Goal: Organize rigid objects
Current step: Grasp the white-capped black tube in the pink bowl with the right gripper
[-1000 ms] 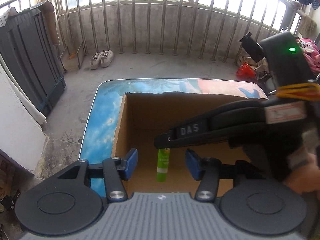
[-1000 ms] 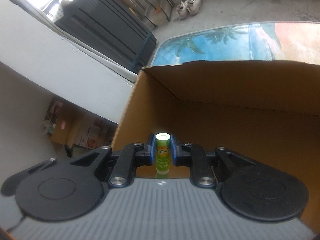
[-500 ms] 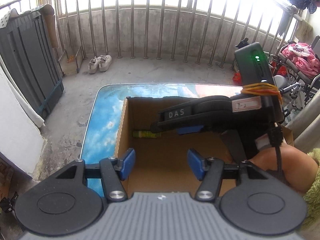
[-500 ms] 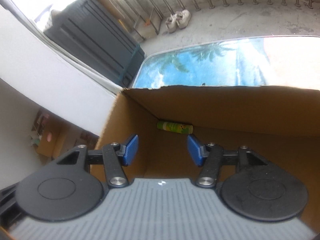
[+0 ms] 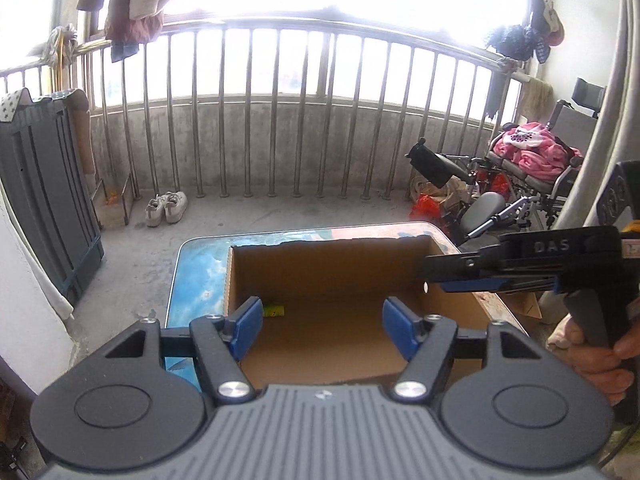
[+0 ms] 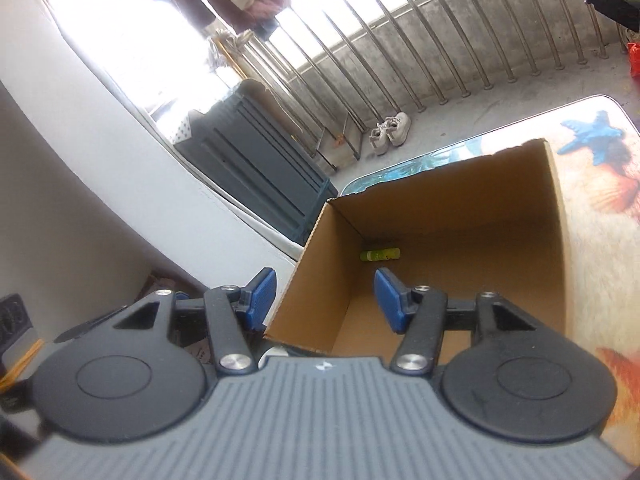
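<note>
Released since the earlier frame, small green cylindrical tube (image 6: 380, 255) lies lengthwise along open brown cardboard box (image 6: 558, 216)'s far-left corner; right gripper (image 6: 325, 299) nearer, empty, parted; left gripper (image 5: 322, 326) opening, empty.

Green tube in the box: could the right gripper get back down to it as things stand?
Probably yes. The green tube lies alone on the floor of the open-topped cardboard box, in a far corner. The right gripper is open and empty; the corner walls may crowd it.

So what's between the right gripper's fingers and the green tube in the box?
Only bare cardboard box floor, in the right wrist view; the green tube lies in the far corner.
</note>
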Action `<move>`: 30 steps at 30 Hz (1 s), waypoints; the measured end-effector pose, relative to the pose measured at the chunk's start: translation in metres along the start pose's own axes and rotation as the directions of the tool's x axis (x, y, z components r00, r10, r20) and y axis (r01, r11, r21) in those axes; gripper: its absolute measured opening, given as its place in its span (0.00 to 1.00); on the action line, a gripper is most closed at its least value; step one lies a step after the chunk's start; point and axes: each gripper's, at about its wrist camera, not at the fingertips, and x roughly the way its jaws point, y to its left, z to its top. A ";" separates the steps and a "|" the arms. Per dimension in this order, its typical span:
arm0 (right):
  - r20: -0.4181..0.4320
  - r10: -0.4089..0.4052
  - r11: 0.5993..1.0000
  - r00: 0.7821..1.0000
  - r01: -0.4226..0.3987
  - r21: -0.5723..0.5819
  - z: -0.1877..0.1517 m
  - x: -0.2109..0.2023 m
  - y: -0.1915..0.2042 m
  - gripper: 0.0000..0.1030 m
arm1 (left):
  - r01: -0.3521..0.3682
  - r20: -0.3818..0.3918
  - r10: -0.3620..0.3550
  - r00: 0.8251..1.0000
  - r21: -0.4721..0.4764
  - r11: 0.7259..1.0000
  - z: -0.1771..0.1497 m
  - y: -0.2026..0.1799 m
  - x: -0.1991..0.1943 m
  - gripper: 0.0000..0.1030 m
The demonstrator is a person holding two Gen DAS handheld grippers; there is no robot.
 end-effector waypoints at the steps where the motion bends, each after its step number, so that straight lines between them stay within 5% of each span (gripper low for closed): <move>1: 0.021 0.007 1.000 1.000 -0.007 0.009 -0.010 -0.014 -0.002 0.53 | 0.008 0.002 -0.008 1.000 0.011 1.000 -0.006 -0.002 -0.005 0.66; 7: 0.100 -0.025 0.994 0.995 0.014 0.112 -0.096 -0.071 -0.038 0.53 | 0.057 -0.055 -0.052 0.997 0.098 0.994 -0.061 -0.021 -0.016 0.67; 14: 0.016 -0.077 0.955 0.997 0.070 0.287 -0.178 -0.016 -0.078 0.49 | 0.120 -0.194 -0.078 0.978 0.213 0.970 -0.123 -0.060 0.033 0.60; 16: -0.015 -0.103 0.952 0.995 0.103 0.289 -0.188 -0.001 -0.079 0.47 | 0.120 -0.238 -0.059 0.969 0.252 0.960 -0.134 -0.069 0.051 0.51; 25: -0.072 -0.098 0.942 0.993 0.115 0.316 -0.191 0.039 -0.082 0.29 | 0.167 -0.341 -0.073 0.937 0.256 0.952 -0.153 -0.074 0.093 0.37; 30: -0.066 -0.096 0.941 0.993 0.112 0.319 -0.191 0.045 -0.082 0.25 | 0.162 -0.328 -0.059 0.943 0.296 0.941 -0.155 -0.078 0.095 0.38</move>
